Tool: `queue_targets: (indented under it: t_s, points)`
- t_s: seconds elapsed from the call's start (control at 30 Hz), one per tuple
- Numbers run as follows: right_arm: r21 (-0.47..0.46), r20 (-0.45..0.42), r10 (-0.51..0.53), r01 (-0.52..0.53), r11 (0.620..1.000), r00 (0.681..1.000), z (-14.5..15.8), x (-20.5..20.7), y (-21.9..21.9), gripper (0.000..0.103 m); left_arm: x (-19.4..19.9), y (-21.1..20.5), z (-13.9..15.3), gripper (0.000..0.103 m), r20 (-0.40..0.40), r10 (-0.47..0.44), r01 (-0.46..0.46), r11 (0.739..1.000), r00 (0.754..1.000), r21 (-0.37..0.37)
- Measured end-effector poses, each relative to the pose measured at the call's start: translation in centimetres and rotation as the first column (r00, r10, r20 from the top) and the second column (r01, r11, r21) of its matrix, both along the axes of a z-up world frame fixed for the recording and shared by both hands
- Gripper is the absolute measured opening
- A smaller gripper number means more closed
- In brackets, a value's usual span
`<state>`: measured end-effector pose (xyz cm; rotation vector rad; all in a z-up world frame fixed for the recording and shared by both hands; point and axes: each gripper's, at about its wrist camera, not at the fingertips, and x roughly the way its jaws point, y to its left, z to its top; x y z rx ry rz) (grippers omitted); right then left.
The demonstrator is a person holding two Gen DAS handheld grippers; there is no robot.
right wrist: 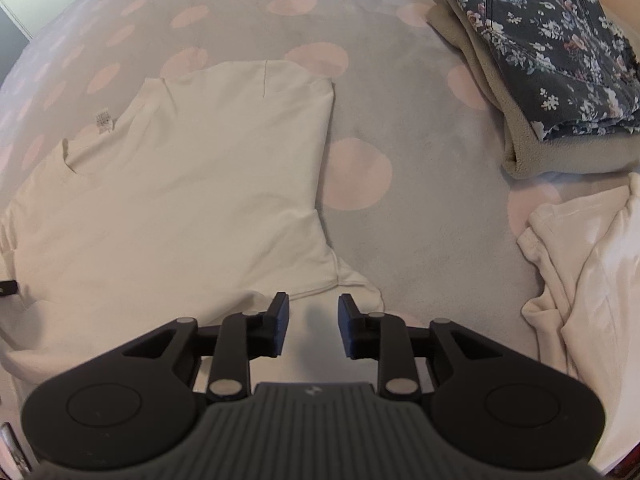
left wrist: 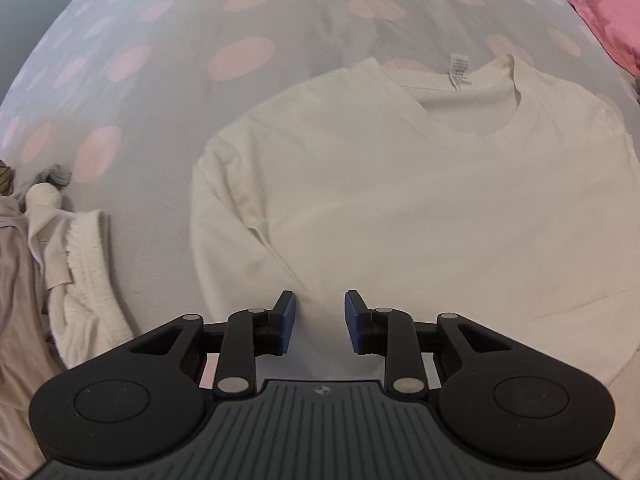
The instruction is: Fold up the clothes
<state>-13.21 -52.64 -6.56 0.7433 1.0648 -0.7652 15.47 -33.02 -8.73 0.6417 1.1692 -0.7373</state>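
A: Nearest the lens, the left gripper (left wrist: pixel 320 322) points down over the near part of the cream shirt (left wrist: pixel 400 200). Its blue pads stand partly apart, cloth showing below the gap and nothing pinched between them.

B: Same on my side. The right gripper (right wrist: pixel 311 326) has its jaws parted about as much, above the shirt's (right wrist: pixel 160 200) near right corner, where the hem runs out in a small flap. Nothing is held. Whether the tips touch the fabric I can't say; the view there is blurred.

A: The shirt lies flat on the grey bedspread with pink dots (left wrist: pixel 160 80), neckline away from us, care label (left wrist: pixel 459 72) showing inside the collar. Its left sleeve is folded in over the body, so the left edge is a rounded fold.

B: The right edge is a straight fold running away from my gripper. Just beyond it is a wide strip of bare bedspread (right wrist: pixel 420 220).

A: To my left there is bare cover too, then a crumpled heap of pale clothes (left wrist: pixel 80 264) near the frame's edge, apart from the shirt.

B: Far right of me sits a folded stack, a dark floral piece (right wrist: pixel 552 52) on a beige one (right wrist: pixel 560 160), and nearer, another loose white garment (right wrist: pixel 592 272). A pink pillow (left wrist: pixel 600 8) lies at the far corner.
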Motion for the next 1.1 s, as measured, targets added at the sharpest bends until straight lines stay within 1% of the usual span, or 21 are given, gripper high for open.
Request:
queue_targets:
  t_s: [0.07, 0.13, 0.17, 0.23, 0.27, 0.3, 0.33, 0.4, 0.43, 0.47, 0.53, 0.6, 0.7, 0.77, 0.8, 0.87, 0.9, 1.0, 1.1]
  points:
    - [0.012, 0.021, 0.014, -0.015, 1.000, 1.000, -0.2, -0.1, 0.0, 0.032, 0.0, -0.2, -0.5, 0.028, 0.004, -0.003, 0.003, 1.000, 1.000, 0.013]
    - [0.015, 0.031, 0.046, -0.046, 0.999, 0.998, -0.6, 0.1, 0.2, 0.034, 0.0, -0.3, -1.0, 0.028, 0.001, 0.005, -0.005, 1.000, 1.000, 0.025]
    - [0.017, 0.034, 0.073, -0.073, 0.997, 0.997, -0.9, 0.4, 0.4, 0.036, 0.0, -0.3, -1.0, 0.027, 0.006, 0.007, -0.007, 1.000, 1.000, 0.027]
    - [0.011, 0.041, 0.125, -0.125, 0.992, 0.991, -1.7, 0.9, 0.9, 0.038, 0.1, -0.3, -1.1, 0.012, 0.020, 0.012, -0.012, 0.999, 1.000, 0.032]
    - [-0.012, 0.050, 0.141, -0.140, 0.990, 0.989, -2.0, 1.1, 1.1, 0.038, 0.1, -0.2, -1.0, 0.011, 0.028, 0.014, -0.015, 0.999, 1.000, 0.033]
    - [-0.037, 0.058, 0.155, -0.153, 0.987, 0.986, -2.2, 1.3, 1.4, 0.039, 0.2, -0.1, -0.9, 0.003, 0.021, 0.016, -0.016, 1.000, 1.000, 0.020]
    - [-0.064, 0.064, 0.174, -0.170, 0.983, 0.983, -2.4, 1.5, 1.6, 0.039, 0.3, 0.1, -0.7, 0.001, 0.014, 0.018, -0.018, 1.000, 1.000, 0.008]
    - [-0.117, 0.073, 0.222, -0.213, 0.970, 0.972, -2.4, 2.0, 2.2, 0.034, 0.4, 0.6, -0.1, 0.000, 0.013, 0.017, -0.017, 1.000, 1.000, -0.014]
    - [-0.142, 0.073, 0.239, -0.227, 0.964, 0.968, -2.2, 2.2, 2.4, 0.012, 0.6, 0.9, 0.3, 0.000, 0.012, 0.025, -0.025, 0.999, 1.000, -0.028]
    - [-0.169, 0.074, 0.249, -0.234, 0.957, 0.966, -1.7, 2.3, 2.7, 0.002, 0.7, 1.3, 0.8, 0.000, 0.010, 0.032, -0.032, 0.999, 0.999, -0.042]
    - [-0.213, 0.086, 0.262, -0.239, 0.947, 0.961, -0.3, 2.2, 3.2, 0.002, 1.2, 2.1, 1.9, 0.000, 0.010, 0.050, -0.049, 0.996, 0.999, -0.068]
    - [-0.238, 0.109, 0.262, -0.231, 0.943, 0.959, 1.5, 2.0, 3.7, 0.002, 1.7, 3.0, 3.1, 0.000, 0.012, 0.071, -0.070, 0.993, 0.997, -0.094]
    - [-0.253, 0.163, 0.271, -0.225, 0.941, 0.949, 4.3, 1.2, 4.6, 0.002, 2.6, 5.0, 5.3, 0.000, 0.008, 0.119, -0.116, 0.982, 0.993, -0.148]
    - [-0.250, 0.197, 0.292, -0.240, 0.938, 0.936, 6.1, 0.5, 5.5, 0.002, 3.4, 6.5, 6.8, 0.000, 0.027, 0.162, -0.155, 0.972, 0.986, -0.177]
    - [-0.250, 0.218, 0.305, -0.249, 0.936, 0.927, 7.0, 0.3, 6.0, 0.002, 3.9, 7.4, 7.5, 0.000, 0.026, 0.191, -0.182, 0.964, 0.981, -0.194]
    - [-0.268, 0.274, 0.334, -0.262, 0.927, 0.902, 8.7, -0.3, 7.3, 0.002, 5.3, 9.1, 8.4, 0.000, 0.004, 0.258, -0.250, 0.940, 0.966, -0.233]
    - [-0.289, 0.295, 0.344, -0.260, 0.921, 0.891, 9.6, -0.5, 7.8, 0.001, 5.9, 9.8, 8.7, 0.000, -0.011, 0.282, -0.276, 0.928, 0.959, -0.250]
    - [-0.331, 0.347, 0.355, -0.241, 0.912, 0.868, 11.7, -1.1, 9.0, 0.001, 6.7, 11.1, 9.3, 0.000, -0.046, 0.326, -0.324, 0.895, 0.944, -0.307]
    - [-0.263, 0.425, 0.323, -0.226, 0.938, 0.845, 13.1, -1.8, 8.3, 0.001, 6.4, 11.0, 10.4, 0.000, -0.021, 0.334, -0.321, 0.883, 0.942, -0.344]
